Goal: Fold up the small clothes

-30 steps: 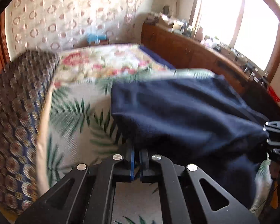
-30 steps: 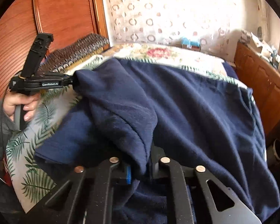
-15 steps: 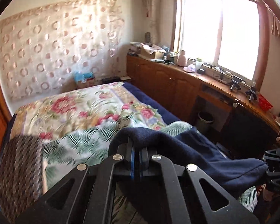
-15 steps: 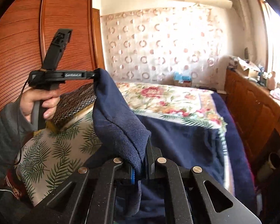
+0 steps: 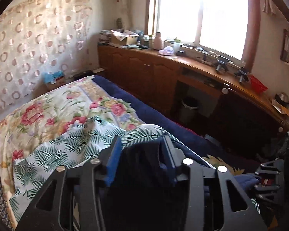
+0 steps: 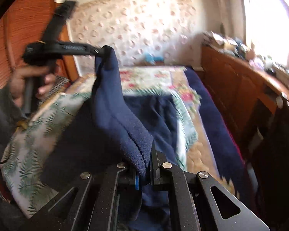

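A dark navy fleece garment (image 6: 113, 115) hangs between the two grippers above the bed. My right gripper (image 6: 143, 173) is shut on a fold of it. My left gripper (image 5: 142, 154) has its jaws spread wide with a bunch of the navy cloth (image 5: 142, 161) lying between them. In the right wrist view the left gripper (image 6: 98, 51) is raised at the upper left and the cloth still hangs from its tip. The lower part of the garment (image 6: 156, 111) drapes on the bed.
The bed carries a palm-leaf sheet (image 5: 71, 144), a floral quilt (image 5: 54, 107) and a navy blanket (image 5: 144, 107) along its right edge. A long wooden cabinet (image 5: 163, 73) with clutter runs under the window. A waste bin (image 5: 189, 105) stands on the floor. A wooden wardrobe (image 6: 23, 30) stands at left.
Both grippers have lifted the garment up off the bed. My left gripper's jaws have opened from shut to wide apart. The right gripper stays shut on the cloth.
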A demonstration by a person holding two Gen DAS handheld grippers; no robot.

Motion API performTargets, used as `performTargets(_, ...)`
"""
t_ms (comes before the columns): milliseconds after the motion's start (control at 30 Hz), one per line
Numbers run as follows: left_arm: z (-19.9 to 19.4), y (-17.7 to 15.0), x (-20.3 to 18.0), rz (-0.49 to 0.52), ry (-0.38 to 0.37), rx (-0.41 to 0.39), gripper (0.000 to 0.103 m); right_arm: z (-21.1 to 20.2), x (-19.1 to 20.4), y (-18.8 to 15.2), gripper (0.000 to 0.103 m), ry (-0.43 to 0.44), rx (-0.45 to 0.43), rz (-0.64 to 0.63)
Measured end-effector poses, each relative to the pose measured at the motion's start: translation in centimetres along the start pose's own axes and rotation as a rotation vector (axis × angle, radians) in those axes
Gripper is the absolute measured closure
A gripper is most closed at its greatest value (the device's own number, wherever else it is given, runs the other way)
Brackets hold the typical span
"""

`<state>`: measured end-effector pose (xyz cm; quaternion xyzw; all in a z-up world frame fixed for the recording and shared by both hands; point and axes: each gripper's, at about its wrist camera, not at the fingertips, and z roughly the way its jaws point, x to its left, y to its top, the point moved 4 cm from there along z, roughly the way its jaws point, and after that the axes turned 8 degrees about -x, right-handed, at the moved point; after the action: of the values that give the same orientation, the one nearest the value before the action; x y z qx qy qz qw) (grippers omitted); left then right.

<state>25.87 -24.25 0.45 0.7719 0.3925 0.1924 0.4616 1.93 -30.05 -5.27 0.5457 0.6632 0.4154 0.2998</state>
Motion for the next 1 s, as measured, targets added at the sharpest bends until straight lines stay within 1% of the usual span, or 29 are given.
performTargets(33, -0.2, -0.1, -0.2, 0.006, -0.007, -0.001, 0.042, 0.4, -0.1, -0.4, 0.096, -0.022, 0.016, -0.009)
performTargets(100, -1.0, -0.3, -0.5, 0.024, -0.003, -0.012, 0.032, 0.9, -0.4, -1.2, 0.096, -0.03, 0.044, 0.003)
performTargets(133, -1.4, -0.4, -0.4, 0.028, 0.001, -0.016, 0.03, 1.1, -0.2, -1.0, 0.096, -0.03, 0.047, 0.006)
performTargets(200, -2.3, -0.6, 0.0, 0.026, 0.014, -0.013, 0.03, 0.8, -0.2, -1.2, 0.092, -0.052, 0.054, 0.009)
performTargets(233, -2.5, -0.6, 0.3, 0.025, 0.027, -0.013, 0.03, 0.6, -0.3, -1.1, 0.087, -0.056, 0.055, 0.01)
performTargets(267, -2.9, -0.8, 0.8, 0.025, 0.043, -0.015, 0.03, 0.2, -0.3, -1.0, 0.086, -0.07, 0.056, 0.011)
performTargets(333, -3.6, -1.2, 1.8, 0.017, 0.06, -0.019, 0.03, -0.7, -0.3, -1.1, 0.076, -0.083, 0.057, 0.009)
performTargets(367, -3.8, -1.5, 2.2, 0.012, 0.069, -0.018, 0.03, -1.0, -0.1, -0.8, 0.073, -0.09, 0.058, 0.002)
performTargets(400, -3.9, -1.8, 2.7, 0.005, 0.077, -0.016, 0.03, -1.5, 0.2, -0.6, 0.066, -0.099, 0.055, -0.004)
performTargets(433, -4.0, -2.1, 3.3, -0.002, 0.083, -0.014, 0.03, -1.6, 0.4, -0.4, 0.064, -0.103, 0.048, -0.007)
performTargets(533, -4.2, -3.2, 4.7, -0.022, 0.104, -0.005, 0.03, -2.7, 0.2, 0.8, 0.062, -0.111, 0.018, -0.026)
performTargets(633, -4.2, -4.3, 5.8, -0.043, 0.12, 0.003, 0.03, -2.9, 0.7, 2.7, 0.057, -0.106, -0.012, -0.048)
performTargets(700, -4.3, -4.9, 6.3, -0.051, 0.123, 0.005, 0.03, -2.6, 1.4, 4.1, 0.057, -0.108, -0.024, -0.065)
performTargets(833, -4.6, -6.3, 7.3, -0.07, 0.136, 0.009, 0.03, 0.0, 2.9, 6.2, 0.056, -0.064, -0.024, -0.077)
performTargets(1000, -4.8, -8.2, 8.2, -0.084, 0.142, 0.024, 0.03, 5.2, 4.5, 7.6, 0.056, 0.036, 0.055, -0.03)
